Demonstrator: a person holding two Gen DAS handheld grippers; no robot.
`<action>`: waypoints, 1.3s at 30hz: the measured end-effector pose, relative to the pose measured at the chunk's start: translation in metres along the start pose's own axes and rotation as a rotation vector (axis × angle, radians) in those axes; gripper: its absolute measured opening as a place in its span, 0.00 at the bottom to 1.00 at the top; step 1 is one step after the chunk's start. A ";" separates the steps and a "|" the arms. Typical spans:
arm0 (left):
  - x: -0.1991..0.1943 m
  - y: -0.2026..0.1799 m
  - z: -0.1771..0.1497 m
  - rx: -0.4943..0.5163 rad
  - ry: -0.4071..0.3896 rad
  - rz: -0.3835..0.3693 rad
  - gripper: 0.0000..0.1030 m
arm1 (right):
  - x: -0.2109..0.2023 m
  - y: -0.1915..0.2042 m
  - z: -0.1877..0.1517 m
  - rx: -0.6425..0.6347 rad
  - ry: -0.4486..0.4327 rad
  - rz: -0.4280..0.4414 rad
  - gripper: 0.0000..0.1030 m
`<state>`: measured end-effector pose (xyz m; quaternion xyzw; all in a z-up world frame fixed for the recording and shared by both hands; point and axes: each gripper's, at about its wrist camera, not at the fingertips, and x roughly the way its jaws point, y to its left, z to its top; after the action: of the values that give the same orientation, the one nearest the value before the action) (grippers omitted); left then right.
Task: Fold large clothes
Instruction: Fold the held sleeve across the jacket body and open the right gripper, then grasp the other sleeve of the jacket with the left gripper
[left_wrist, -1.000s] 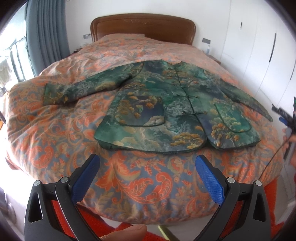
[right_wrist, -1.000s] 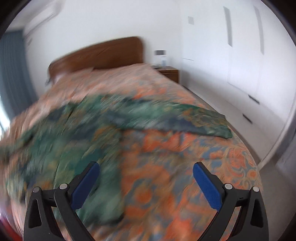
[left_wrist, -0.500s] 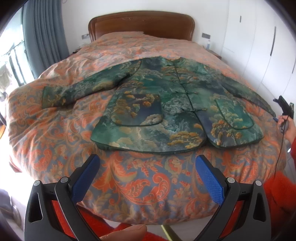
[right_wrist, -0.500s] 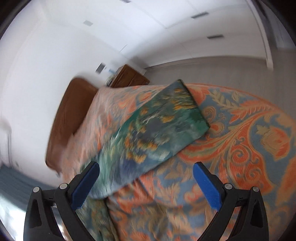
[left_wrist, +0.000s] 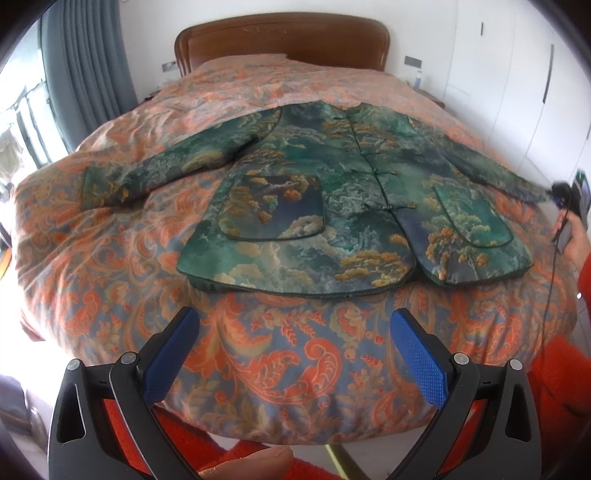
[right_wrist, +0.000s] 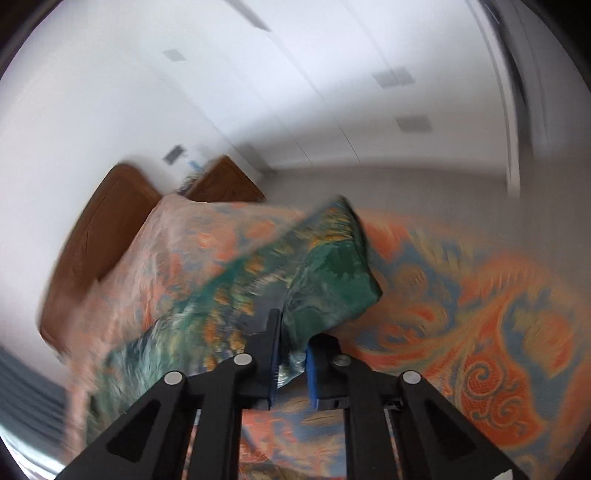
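Note:
A green patterned jacket (left_wrist: 332, 192) lies flat, front up, on the bed with both sleeves spread out. My left gripper (left_wrist: 295, 347) is open and empty, held off the foot of the bed below the jacket's hem. My right gripper (right_wrist: 291, 354) is shut on the cuff of the jacket's right-hand sleeve (right_wrist: 328, 280) and lifts it off the cover. In the left wrist view the right gripper (left_wrist: 569, 199) shows at the far right edge, at that sleeve's end (left_wrist: 517, 181).
The bed has an orange and blue paisley cover (left_wrist: 258, 369) and a wooden headboard (left_wrist: 280, 40). White wardrobes (left_wrist: 517, 74) stand to the right, grey curtains (left_wrist: 85, 74) to the left. A nightstand (right_wrist: 225, 184) is beside the headboard.
My right gripper swung to the sleeve's end and closed on the cuff, which now rises off the cover. My left gripper moved slightly and stays open.

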<state>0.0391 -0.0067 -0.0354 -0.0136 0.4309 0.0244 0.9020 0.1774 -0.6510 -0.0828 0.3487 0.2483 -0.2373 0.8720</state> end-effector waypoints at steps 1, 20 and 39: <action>0.001 -0.001 -0.001 -0.002 0.003 -0.007 1.00 | -0.010 0.021 0.001 -0.087 -0.032 -0.002 0.11; -0.006 0.013 -0.009 -0.042 -0.006 -0.008 1.00 | -0.054 0.292 -0.235 -1.024 0.212 0.330 0.10; 0.035 -0.053 0.098 0.097 0.006 -0.367 1.00 | -0.188 0.169 -0.273 -0.816 0.154 0.461 0.74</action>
<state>0.1397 -0.0544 -0.0008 -0.0487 0.4246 -0.1615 0.8895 0.0598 -0.2982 -0.0604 0.0404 0.3014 0.1060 0.9467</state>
